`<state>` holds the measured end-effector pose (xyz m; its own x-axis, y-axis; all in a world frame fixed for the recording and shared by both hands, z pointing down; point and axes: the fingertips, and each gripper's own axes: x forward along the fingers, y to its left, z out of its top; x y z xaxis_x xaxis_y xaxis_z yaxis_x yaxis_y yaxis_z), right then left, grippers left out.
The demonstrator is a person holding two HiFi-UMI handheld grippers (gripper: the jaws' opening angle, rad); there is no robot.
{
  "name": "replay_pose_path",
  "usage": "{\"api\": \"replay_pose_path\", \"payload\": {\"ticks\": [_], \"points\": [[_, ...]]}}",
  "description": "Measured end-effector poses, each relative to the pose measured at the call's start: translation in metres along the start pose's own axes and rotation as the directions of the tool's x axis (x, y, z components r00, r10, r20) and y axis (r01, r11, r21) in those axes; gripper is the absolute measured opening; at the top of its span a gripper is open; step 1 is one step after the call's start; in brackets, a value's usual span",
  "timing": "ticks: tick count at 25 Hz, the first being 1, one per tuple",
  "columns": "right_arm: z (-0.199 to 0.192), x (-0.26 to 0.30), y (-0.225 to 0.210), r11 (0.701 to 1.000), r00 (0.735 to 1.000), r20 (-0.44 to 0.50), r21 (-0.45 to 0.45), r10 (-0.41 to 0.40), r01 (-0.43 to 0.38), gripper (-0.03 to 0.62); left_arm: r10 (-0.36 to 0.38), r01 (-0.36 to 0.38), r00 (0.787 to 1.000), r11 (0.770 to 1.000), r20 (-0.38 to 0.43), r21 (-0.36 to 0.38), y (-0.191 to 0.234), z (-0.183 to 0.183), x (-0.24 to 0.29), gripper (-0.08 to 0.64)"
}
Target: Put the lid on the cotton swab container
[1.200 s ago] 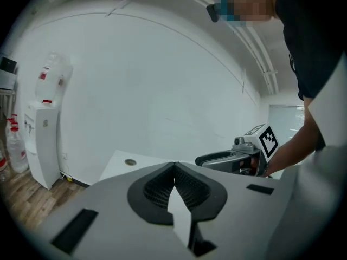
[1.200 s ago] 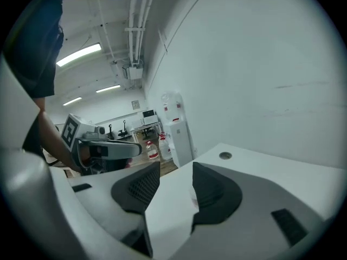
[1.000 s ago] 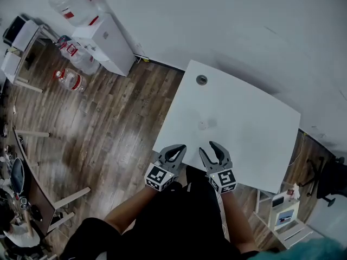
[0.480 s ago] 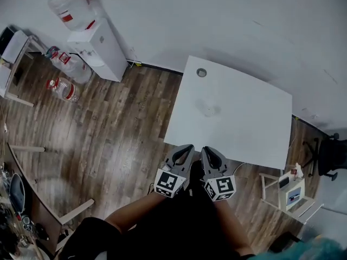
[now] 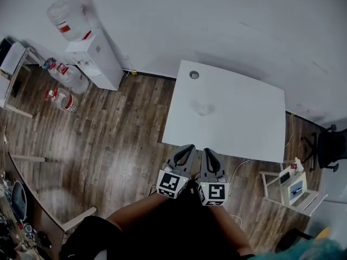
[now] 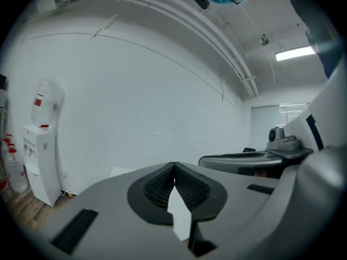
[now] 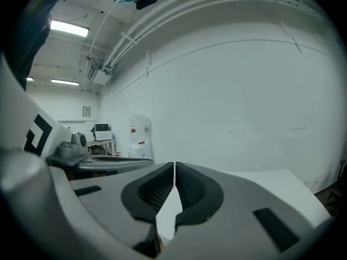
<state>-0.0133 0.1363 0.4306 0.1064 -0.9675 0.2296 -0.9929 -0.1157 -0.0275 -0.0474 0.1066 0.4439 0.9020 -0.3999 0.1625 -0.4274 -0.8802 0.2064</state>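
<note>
A white bench (image 5: 244, 118) stands close to a plain white wall (image 5: 217, 20) on a dark wood-plank floor (image 5: 119, 129). To its left a white water dispenser (image 5: 93, 58) stands by the wall, with spare water bottles (image 5: 60, 98) on the floor nearby. Strip lights (image 6: 295, 52) glow on the ceiling.

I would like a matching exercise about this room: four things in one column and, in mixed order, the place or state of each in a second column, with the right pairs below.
Things:
1. water dispenser
2. office chair
3. round hole
4. left gripper

Places or states:
a. in a far corner of the white table
b. jaws shut, nothing between them
c. stands to the left of the table
d. at the right edge of the head view

Pairs: 1-c, 2-d, 3-a, 4-b
</note>
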Motion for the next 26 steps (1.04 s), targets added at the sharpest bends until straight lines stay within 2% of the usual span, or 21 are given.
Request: {"api": "replay_pose_path", "payload": {"ticks": [4, 8, 16, 26], "points": [[0.008, -0.014, -0.017, 0.997, 0.996, 0.03, -0.005, -0.079, 0.079, 0.035, -0.015, 0.014, 1.0, 1.0, 0.014, 0.02, -0.013, 0.005, -0.002, 0.012], [0.007, -0.021, -0.024, 0.994, 0.994, 0.042, 0.024, -0.105, 0.104, 0.035, -0.04, 0.039, 0.999, 0.999, 0.033, 0.035, -0.023, 0.01, -0.003, 0.012], [0.011, -0.03, -0.02, 0.995, 0.993, 0.071, 0.016, -0.099, 0.098, 0.031, -0.072, 0.069, 0.996, 0.996, 0.049, 0.06, -0.035, 0.012, -0.005, 0.012], [0.006, -0.032, 0.004, 0.998, 0.996, 0.057, 0.006, -0.063, 0.063, 0.031, -0.085, 0.083, 0.995, 0.996, 0.058, 0.039, -0.03, 0.008, -0.019, 0.012]]}}
